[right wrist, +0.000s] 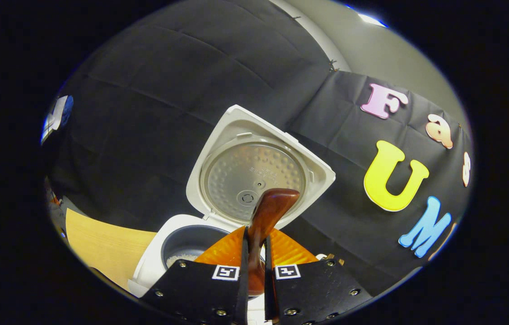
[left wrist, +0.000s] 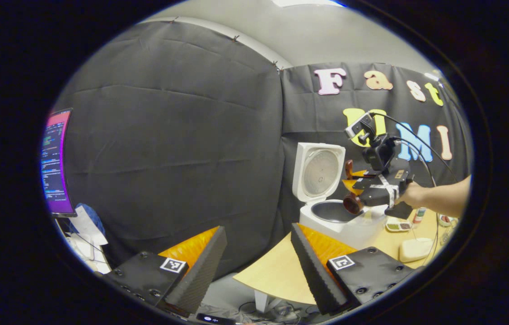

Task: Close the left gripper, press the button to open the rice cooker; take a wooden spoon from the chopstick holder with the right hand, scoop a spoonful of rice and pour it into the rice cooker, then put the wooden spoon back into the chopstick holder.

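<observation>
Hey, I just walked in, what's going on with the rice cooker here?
A person is working with a gripper in each hand. The right gripper is shut on a wooden spoon and holds it over the open rice cooker, whose lid stands up. Some rice already lies in the pot. The left gripper is open and held back from the table, touching nothing.
</observation>
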The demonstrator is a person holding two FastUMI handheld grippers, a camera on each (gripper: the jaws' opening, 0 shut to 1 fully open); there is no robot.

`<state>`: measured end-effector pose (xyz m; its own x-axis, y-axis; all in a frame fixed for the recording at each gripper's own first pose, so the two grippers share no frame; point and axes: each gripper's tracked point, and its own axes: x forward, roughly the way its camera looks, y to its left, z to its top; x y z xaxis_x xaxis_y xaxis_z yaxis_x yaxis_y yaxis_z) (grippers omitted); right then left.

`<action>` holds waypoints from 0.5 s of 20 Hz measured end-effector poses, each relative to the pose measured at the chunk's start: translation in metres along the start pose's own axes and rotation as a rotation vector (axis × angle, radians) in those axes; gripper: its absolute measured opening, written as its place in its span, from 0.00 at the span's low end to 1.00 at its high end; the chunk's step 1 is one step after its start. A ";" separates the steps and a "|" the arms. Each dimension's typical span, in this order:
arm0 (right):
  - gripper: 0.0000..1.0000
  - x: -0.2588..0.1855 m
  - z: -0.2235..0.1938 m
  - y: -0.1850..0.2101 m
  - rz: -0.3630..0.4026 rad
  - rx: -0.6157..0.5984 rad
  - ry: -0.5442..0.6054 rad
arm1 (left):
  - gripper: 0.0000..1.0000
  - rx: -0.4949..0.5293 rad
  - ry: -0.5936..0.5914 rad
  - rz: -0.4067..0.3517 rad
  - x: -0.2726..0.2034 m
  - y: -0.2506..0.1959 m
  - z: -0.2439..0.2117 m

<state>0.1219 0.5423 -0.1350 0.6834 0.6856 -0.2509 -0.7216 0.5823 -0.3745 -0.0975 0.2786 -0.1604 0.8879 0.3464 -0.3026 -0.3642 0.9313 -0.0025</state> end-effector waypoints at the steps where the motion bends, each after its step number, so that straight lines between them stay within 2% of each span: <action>1: 0.14 -0.001 0.001 -0.003 0.006 0.061 0.009 | 0.99 0.000 -0.003 -0.004 0.000 -0.002 0.002; 7: 0.14 -0.018 0.026 -0.036 0.056 0.560 -0.007 | 1.00 0.010 -0.030 -0.027 -0.002 -0.013 0.016; 8: 0.14 -0.021 0.029 -0.043 0.062 0.625 -0.013 | 0.94 0.011 -0.035 -0.033 -0.002 -0.016 0.018; 10: 0.14 -0.035 0.035 -0.057 0.070 0.731 -0.033 | 0.94 0.014 -0.044 -0.050 -0.002 -0.024 0.025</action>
<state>0.1355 0.5007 -0.0739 0.6380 0.7378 -0.2206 -0.6608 0.6716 0.3351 -0.0838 0.2584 -0.1362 0.9167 0.3036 -0.2599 -0.3152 0.9490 -0.0031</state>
